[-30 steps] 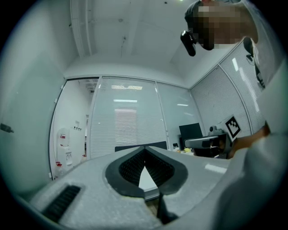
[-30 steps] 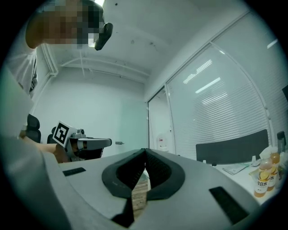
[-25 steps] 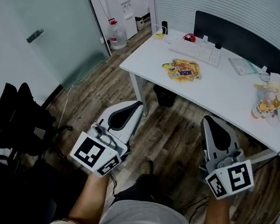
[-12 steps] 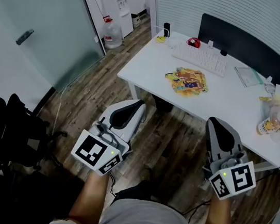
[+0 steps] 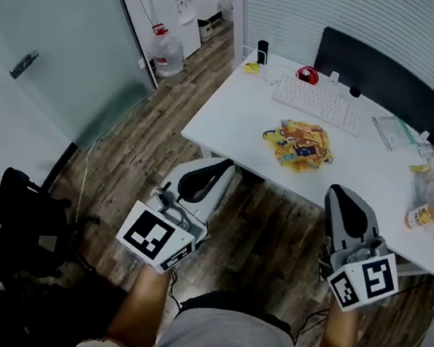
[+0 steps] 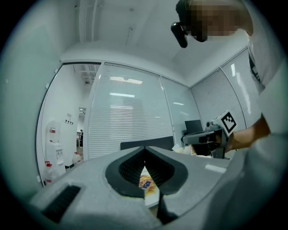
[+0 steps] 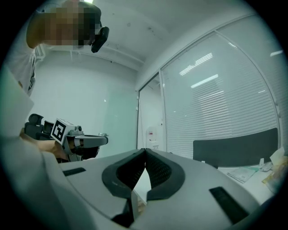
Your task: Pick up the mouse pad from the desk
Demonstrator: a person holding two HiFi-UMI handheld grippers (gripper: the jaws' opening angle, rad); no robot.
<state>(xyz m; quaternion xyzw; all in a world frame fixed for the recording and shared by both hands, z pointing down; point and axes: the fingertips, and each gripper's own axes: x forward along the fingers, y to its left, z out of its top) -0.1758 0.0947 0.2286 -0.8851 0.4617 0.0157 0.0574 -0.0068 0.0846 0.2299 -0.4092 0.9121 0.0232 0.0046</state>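
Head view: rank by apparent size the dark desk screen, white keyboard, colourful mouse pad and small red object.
Largest: dark desk screen.
Then white keyboard and colourful mouse pad, too alike to rank.
Smallest: small red object.

Head view: high, steeply down on white rectangular desk (image 5: 234, 113) | gripper views: low, level, facing it | shared: desk top

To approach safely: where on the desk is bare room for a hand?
The desk is bare at its near left corner, left of the mouse pad, and between mouse pad and bottle. Crowded: the right end around the bottle; the keyboard lies at the back.
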